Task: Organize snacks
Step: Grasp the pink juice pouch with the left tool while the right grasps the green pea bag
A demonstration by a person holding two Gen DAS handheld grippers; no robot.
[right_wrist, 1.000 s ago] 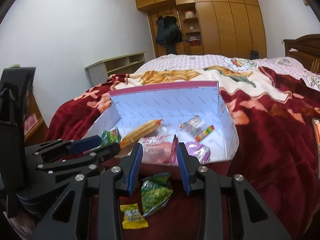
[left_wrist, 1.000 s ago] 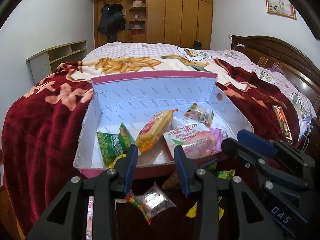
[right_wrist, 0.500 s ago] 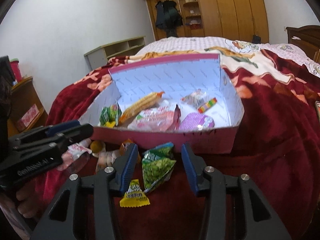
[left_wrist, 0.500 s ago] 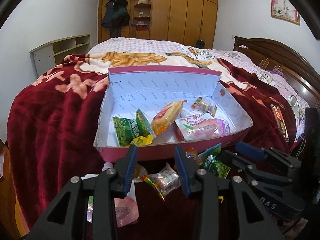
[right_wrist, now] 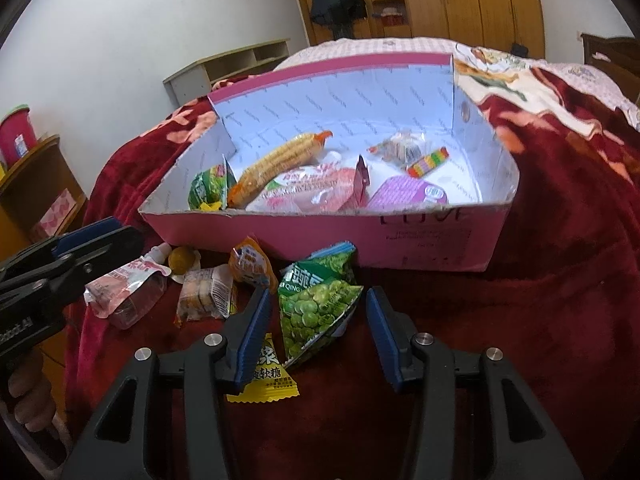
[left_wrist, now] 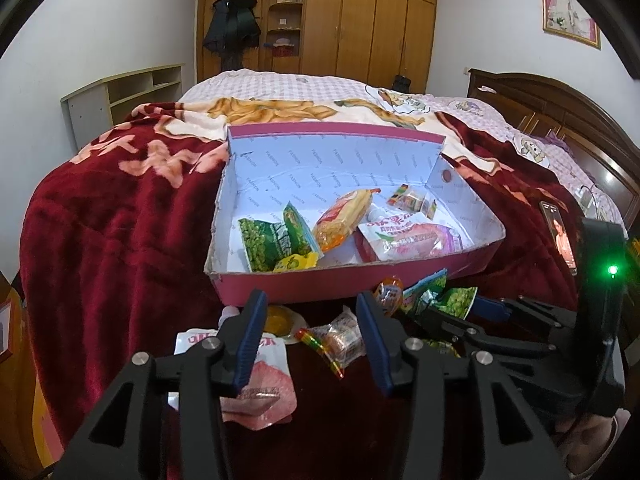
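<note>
A pink cardboard box (left_wrist: 352, 280) (right_wrist: 420, 236) with a white inside lies on the red blanket and holds several snack packs. Loose snacks lie in front of it. My right gripper (right_wrist: 316, 320) is open, its fingers either side of a green pea bag (right_wrist: 316, 304), with a yellow candy (right_wrist: 266, 376) beside its left finger. My left gripper (left_wrist: 310, 332) is open above a clear cracker pack (left_wrist: 340, 338), with a pink-and-white pouch (left_wrist: 260, 384) under its left finger. The right gripper also shows in the left wrist view (left_wrist: 476, 312).
An orange jelly pack (right_wrist: 250, 264) and a small yellow sweet (right_wrist: 180, 260) lie by the box front. A phone (left_wrist: 558, 236) lies on the blanket at the right. A wooden side table (right_wrist: 32, 192) stands at the bed's left.
Both grippers have pulled back from the box and dropped toward the loose snacks in front of it. The right gripper's fingers have opened wider around the green pea bag.
</note>
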